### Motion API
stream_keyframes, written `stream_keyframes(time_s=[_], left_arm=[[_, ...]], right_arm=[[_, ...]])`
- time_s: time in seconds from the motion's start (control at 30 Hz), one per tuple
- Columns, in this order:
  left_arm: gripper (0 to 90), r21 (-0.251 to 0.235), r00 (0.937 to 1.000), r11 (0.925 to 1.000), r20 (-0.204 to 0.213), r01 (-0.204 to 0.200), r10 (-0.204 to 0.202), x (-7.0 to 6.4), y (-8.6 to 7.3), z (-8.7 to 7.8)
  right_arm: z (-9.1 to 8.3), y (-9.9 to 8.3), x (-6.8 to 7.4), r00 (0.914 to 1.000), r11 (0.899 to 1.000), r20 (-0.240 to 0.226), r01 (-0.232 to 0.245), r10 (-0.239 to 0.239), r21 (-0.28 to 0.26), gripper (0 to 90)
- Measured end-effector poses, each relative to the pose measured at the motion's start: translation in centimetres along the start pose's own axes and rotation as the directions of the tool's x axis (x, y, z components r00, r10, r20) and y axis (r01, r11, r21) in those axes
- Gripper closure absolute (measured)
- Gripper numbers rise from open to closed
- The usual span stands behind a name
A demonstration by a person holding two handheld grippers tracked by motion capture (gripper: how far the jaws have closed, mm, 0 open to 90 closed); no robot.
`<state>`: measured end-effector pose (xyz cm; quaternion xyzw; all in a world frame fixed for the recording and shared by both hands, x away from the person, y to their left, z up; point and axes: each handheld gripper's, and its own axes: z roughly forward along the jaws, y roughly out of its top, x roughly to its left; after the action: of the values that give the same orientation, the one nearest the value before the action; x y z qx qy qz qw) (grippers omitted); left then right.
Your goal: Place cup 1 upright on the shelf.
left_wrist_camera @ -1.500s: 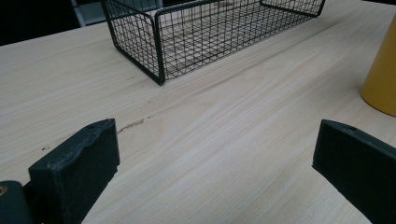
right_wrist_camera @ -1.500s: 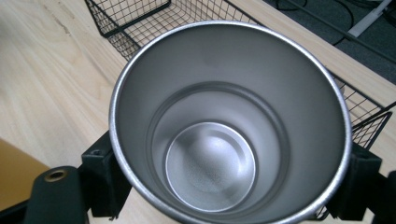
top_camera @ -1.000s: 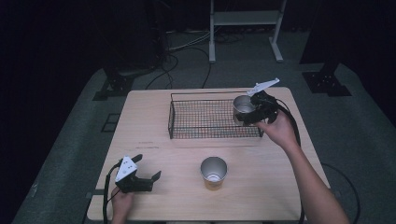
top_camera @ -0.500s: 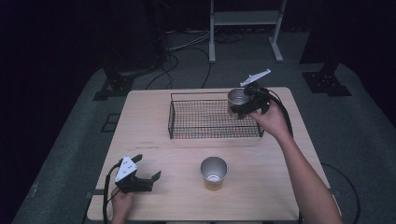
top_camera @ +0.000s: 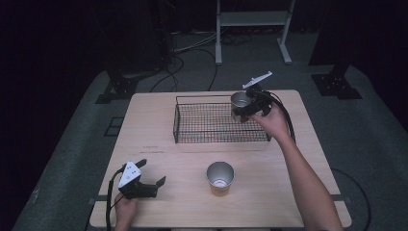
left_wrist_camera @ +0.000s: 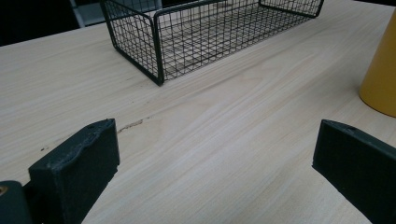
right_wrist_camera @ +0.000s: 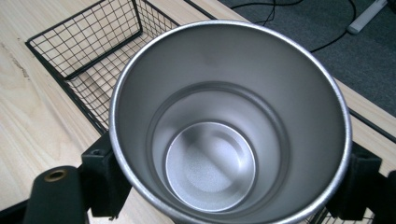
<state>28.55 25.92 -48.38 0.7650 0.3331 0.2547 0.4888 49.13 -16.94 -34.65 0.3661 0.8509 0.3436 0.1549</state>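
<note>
Steel cup [right_wrist_camera: 229, 121], bare and empty inside, clamped at its sides by right gripper [top_camera: 251, 103] fingers [right_wrist_camera: 105, 177], held over wire basket [top_camera: 211, 126] at its 2 o'clock corner. Left gripper [top_camera: 144, 183] fingers [left_wrist_camera: 74, 168] wide apart, low over table [top_camera: 183, 192], yellow cup [top_camera: 220, 178] at 3 o'clock.

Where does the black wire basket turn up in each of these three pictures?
High view: the wire basket sits at the table's far middle, left of the held steel cup.
Left gripper view: top centre, beyond the open jaws.
Right gripper view: upper left, behind that steel cup.
Shared landmark: the basket's near corner post.
</note>
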Motion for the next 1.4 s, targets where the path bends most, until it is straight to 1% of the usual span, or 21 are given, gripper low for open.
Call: stream_keyframes(time_s=[0.1,0.47,0.67,0.77,0.83,0.9,1.03,1.1,1.2,1.3,1.4], left_arm=[[0.0,-0.003,1.0,1.0,0.0,0.0,0.0,0.0,0.0,0.0],[0.0,-0.008,1.0,1.0,0.001,0.003,-0.003,0.0,0.0,0.0],[0.0,-0.006,1.0,1.0,0.001,0.002,-0.002,0.0,0.0,0.0],[0.0,-0.006,1.0,1.0,0.001,0.002,-0.002,0.0,0.0,0.0],[0.0,-0.008,1.0,1.0,0.002,0.004,-0.004,0.0,0.0,0.0],[0.0,-0.008,1.0,1.0,0.002,0.003,-0.003,0.0,0.0,0.0],[0.0,-0.011,1.0,0.9999,0.003,0.005,-0.005,0.0,0.0,0.0],[0.0,-0.01,1.0,0.9999,0.003,0.005,-0.005,0.0,0.0,0.0],[0.0,-0.01,1.0,0.9999,0.003,0.003,-0.003,0.0,0.0,0.0],[0.0,-0.009,1.0,0.9999,0.003,0.003,-0.003,0.0,0.0,0.0],[0.0,-0.01,1.0,0.9999,0.003,0.004,-0.004,0.0,0.0,0.0]], right_arm=[[0.6,-0.1,-0.1,0.9997,1.0,-0.008,-0.021,0.021,0.004,17.3],[2.9,-0.3,-0.3,0.9993,0.999,0.011,-0.037,0.037,0.017,17.3],[3.9,-0.5,-0.5,0.9986,0.998,0.024,-0.047,0.046,0.037,17.3],[4.4,-0.7,-0.8,0.9978,0.997,0.024,-0.063,0.062,0.05,17.3],[4.7,-0.8,-0.9,0.9971,0.996,0.037,-0.068,0.066,0.059,17.3],[5.0,-1.0,-1.2,0.9967,0.995,0.039,-0.074,0.072,0.063,17.3],[5.7,-1.5,-1.4,0.9941,0.992,0.039,-0.103,0.101,0.073,17.3],[6.0,-1.9,-1.6,0.9943,0.992,0.035,-0.103,0.101,0.079,17.3],[6.5,-2.2,-1.6,0.9928,0.989,0.043,-0.115,0.112,0.095,17.3],[6.7,-2.2,-1.5,0.9931,0.989,0.057,-0.108,0.103,0.1,17.2],[6.9,-2.2,-1.4,0.9933,0.989,0.06,-0.105,0.099,0.103,17.2]])
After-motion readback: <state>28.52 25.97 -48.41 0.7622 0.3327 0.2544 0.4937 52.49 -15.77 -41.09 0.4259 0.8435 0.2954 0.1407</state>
